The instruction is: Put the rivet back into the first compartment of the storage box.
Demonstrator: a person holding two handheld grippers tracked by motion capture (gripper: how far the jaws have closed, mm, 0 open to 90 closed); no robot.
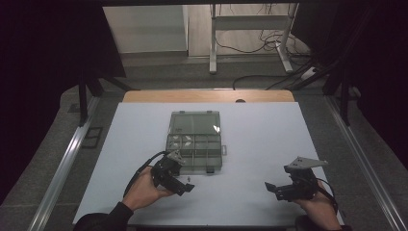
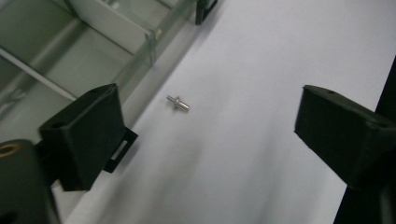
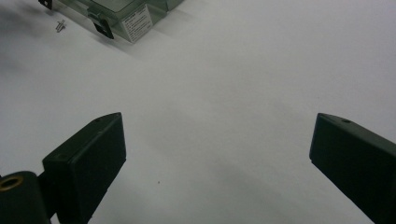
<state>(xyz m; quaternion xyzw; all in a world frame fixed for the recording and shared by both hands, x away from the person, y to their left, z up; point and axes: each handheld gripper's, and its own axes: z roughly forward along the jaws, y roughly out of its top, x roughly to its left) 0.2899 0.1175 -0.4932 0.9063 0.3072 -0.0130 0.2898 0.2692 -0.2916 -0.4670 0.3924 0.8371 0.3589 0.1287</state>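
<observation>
Jaws of the left gripper [image 2: 205, 126] stand wide apart in the left gripper view, one black pad at the lower left of the frame and the other at the right edge, with nothing pressed between them. A small metal screw [image 2: 178, 103] lies on the white table surface [image 2: 261, 56] in the gap ahead of those jaws, a little above the middle of the frame and nearer the left pad, touching neither. Just beside the screw, filling the upper left corner, is the clear plastic compartment box [image 2: 60, 56], its dividers visible and a black latch sticking out at its lower edge near the left pad. From the high view, the left gripper [image 1: 185, 185] sits at lower centre-left in the person's left hand [image 1: 144, 190], just below the box [image 1: 195, 137], which lies open near the middle of the table [image 1: 269, 144]; the screw [image 1: 188, 178] shows as a tiny speck between the gripper and the box's near edge. At the lower right of that view, the right gripper [image 1: 274, 188] is held in the right hand [image 1: 320, 204], well apart from the box. Its jaws are also spread wide in the right gripper view [image 3: 217, 163], holding nothing over bare table, with the box [image 3: 126, 14] and screw [image 3: 60, 25] far off at the upper left.
</observation>
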